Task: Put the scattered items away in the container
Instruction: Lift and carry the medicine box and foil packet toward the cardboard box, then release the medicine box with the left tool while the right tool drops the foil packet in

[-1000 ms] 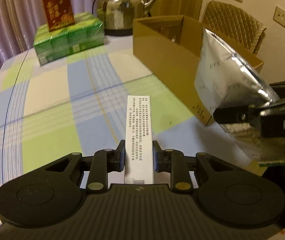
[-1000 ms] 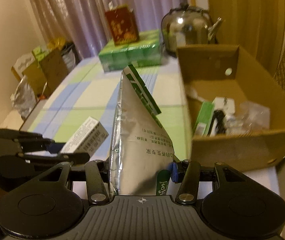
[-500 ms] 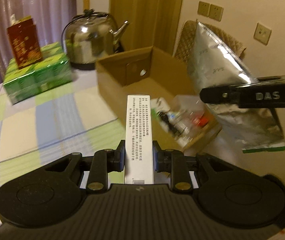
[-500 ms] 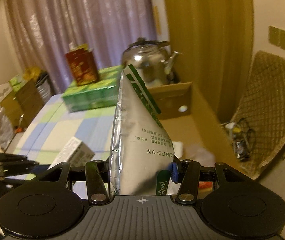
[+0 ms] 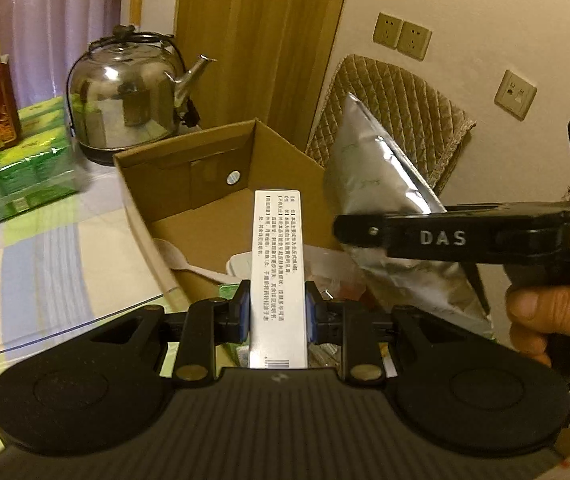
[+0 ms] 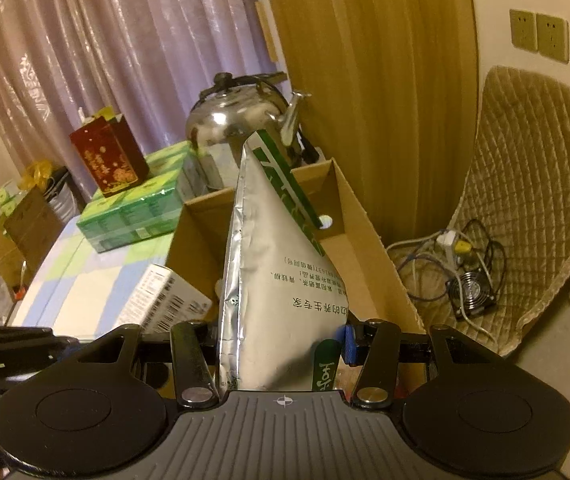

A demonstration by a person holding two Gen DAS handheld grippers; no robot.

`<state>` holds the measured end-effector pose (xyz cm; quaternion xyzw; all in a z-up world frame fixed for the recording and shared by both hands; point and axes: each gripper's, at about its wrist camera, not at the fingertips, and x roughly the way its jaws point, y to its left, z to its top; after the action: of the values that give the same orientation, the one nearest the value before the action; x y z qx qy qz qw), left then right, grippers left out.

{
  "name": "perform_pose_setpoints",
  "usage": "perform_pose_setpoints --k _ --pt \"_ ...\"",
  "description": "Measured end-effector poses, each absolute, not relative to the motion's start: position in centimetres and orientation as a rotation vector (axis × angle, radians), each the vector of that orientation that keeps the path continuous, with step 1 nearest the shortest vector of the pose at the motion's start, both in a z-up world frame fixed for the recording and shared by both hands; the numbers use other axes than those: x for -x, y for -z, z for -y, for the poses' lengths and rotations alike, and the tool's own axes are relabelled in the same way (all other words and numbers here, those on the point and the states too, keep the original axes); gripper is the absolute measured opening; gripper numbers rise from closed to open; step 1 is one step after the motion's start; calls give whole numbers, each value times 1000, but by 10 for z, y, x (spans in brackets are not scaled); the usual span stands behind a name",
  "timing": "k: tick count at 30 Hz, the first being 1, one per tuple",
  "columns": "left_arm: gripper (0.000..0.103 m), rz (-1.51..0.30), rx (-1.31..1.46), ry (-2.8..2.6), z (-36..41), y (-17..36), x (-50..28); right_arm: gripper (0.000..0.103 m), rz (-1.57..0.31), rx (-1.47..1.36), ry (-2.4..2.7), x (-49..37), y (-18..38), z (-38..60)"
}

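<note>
"DAS"-marked right gripper (image 5: 365,230) clamping foil pouch (image 6: 281,292); left gripper (image 5: 278,316) gripping white box (image 5: 279,276).

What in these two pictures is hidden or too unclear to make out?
- Box contents: in the left wrist view the white carton and left tongs cover much of the cardboard box; only a spoon is clear.
- Box interior, right wrist view: blocked by the foil pouch.
- Small print on the carton: too small to read.
- Right tongs: the pouch hides the tips.
- Table: cut off at the left edge.
</note>
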<state>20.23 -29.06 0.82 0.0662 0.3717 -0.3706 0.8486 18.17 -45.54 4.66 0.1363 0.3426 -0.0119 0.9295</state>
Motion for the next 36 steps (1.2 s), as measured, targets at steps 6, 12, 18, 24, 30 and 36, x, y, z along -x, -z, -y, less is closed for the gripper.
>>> perform_pose_setpoints --k 6,12,18,24,30,36 --pt "21 -821 -116 772 302 13 -217 46 -721 -314 19 -203 -36 470" --pt "21 -844 -115 758 304 27 -228 46 -718 -294 12 -215 -37 471" --pt "22 -842 -115 745 305 30 -230 46 -749 -309 14 -229 -23 472" --pt "23 -823 -105 734 298 25 -229 46 -778 -301 20 -233 -10 471" --pt "25 -806 -83 723 289 20 -225 46 -786 -276 23 -233 -6 467" --pt "26 -795 -77 711 280 16 -223 59 -787 -258 25 -237 -3 462"
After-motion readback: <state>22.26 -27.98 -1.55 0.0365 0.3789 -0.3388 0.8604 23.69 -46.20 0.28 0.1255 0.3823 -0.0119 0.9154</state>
